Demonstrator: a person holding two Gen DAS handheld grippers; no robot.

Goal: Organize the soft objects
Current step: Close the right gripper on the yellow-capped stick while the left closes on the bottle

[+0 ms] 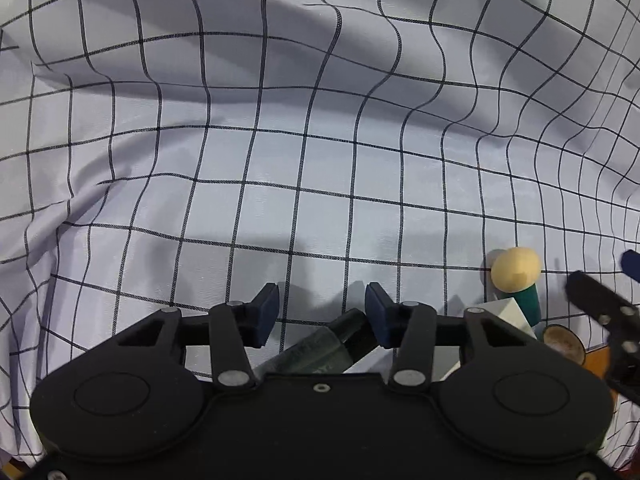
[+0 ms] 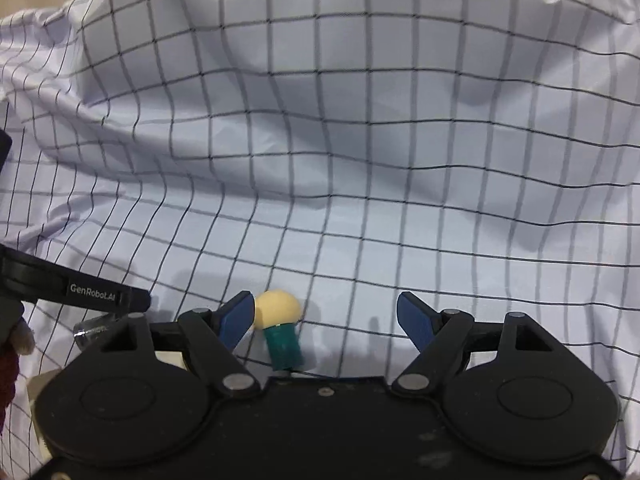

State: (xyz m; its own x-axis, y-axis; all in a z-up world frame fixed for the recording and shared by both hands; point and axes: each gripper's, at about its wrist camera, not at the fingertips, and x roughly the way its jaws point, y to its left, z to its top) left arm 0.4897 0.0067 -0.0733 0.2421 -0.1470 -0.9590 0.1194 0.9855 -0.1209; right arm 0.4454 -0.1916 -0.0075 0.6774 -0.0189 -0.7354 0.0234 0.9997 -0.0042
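The mushroom-shaped foam toy (image 2: 279,330), yellow cap on a green stem, lies on the checked cloth (image 2: 360,140), between the right gripper's (image 2: 326,318) wide-open, empty jaws, against the left pad. Judged light and squashy; grip the stem. The left gripper (image 1: 322,312), pointing steeply down, stands partly closed around a clear bottle (image 1: 320,350); contact unclear.

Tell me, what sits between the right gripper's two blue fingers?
In the right wrist view, a mushroom-shaped toy with cream cap and green stem lies there on the checked cloth.
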